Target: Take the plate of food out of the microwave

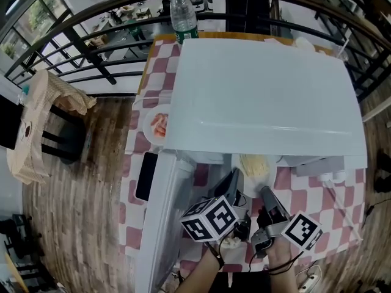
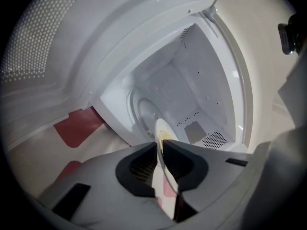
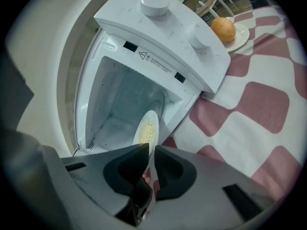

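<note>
A white plate (image 1: pixel 255 166) of yellow food sits level at the mouth of the white microwave (image 1: pixel 263 90), whose door (image 1: pixel 160 212) hangs open to the left. My left gripper (image 1: pixel 235 180) holds the plate's near-left rim and my right gripper (image 1: pixel 264 192) its near-right rim. In the left gripper view the plate (image 2: pixel 163 134) shows edge-on, pinched between the dark pads of that gripper (image 2: pixel 159 145), with the empty cavity (image 2: pixel 192 95) and turntable (image 2: pixel 143 110) behind. In the right gripper view the plate (image 3: pixel 146 126) runs between the pads of that gripper (image 3: pixel 151 148).
The microwave stands on a red-and-white checked tablecloth (image 1: pixel 305 194). A water bottle (image 1: pixel 183 14) is behind it and a plate of red food (image 1: pixel 157 126) at its left. An orange on a saucer (image 3: pixel 224 29) lies beyond the knobs (image 3: pixel 154 5). A chair (image 1: pixel 49 115) stands far left.
</note>
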`<state>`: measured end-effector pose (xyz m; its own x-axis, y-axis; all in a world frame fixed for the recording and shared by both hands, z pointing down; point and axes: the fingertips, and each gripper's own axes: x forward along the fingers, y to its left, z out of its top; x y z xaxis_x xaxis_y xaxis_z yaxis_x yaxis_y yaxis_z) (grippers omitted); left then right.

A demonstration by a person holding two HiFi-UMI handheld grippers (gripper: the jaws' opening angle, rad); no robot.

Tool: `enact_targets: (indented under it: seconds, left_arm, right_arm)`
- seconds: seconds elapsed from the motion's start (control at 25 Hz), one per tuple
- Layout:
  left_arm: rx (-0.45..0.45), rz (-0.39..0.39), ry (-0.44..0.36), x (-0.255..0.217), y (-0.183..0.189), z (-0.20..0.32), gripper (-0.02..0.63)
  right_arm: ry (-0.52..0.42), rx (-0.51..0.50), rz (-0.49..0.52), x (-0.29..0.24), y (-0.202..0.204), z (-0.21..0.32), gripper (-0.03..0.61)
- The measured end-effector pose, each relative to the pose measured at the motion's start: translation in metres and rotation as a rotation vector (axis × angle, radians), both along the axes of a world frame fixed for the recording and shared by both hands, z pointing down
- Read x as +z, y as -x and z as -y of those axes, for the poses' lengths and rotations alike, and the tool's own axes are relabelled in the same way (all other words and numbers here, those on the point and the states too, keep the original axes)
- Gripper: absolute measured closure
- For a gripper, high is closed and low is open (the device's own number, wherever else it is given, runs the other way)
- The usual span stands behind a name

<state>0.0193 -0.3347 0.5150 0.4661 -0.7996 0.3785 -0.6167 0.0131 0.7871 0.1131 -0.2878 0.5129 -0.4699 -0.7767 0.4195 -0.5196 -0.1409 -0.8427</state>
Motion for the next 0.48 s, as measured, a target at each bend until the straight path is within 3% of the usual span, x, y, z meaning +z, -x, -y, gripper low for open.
enact_targets:
  seconds: [0.16, 0.48]
  left_arm:
    - [0.018, 0.011, -0.016, -0.006, 0.000, -0.004, 0.552]
    - [0.024, 0.016, -0.032, -0.013, -0.005, -0.018, 0.549]
  right_arm:
    - [-0.091, -0.014, 0.038, -0.016, 0.009, 0.004, 0.519]
    - [-0.101, 0.000, 0.043, -0.023, 0.005, -0.010, 0.520]
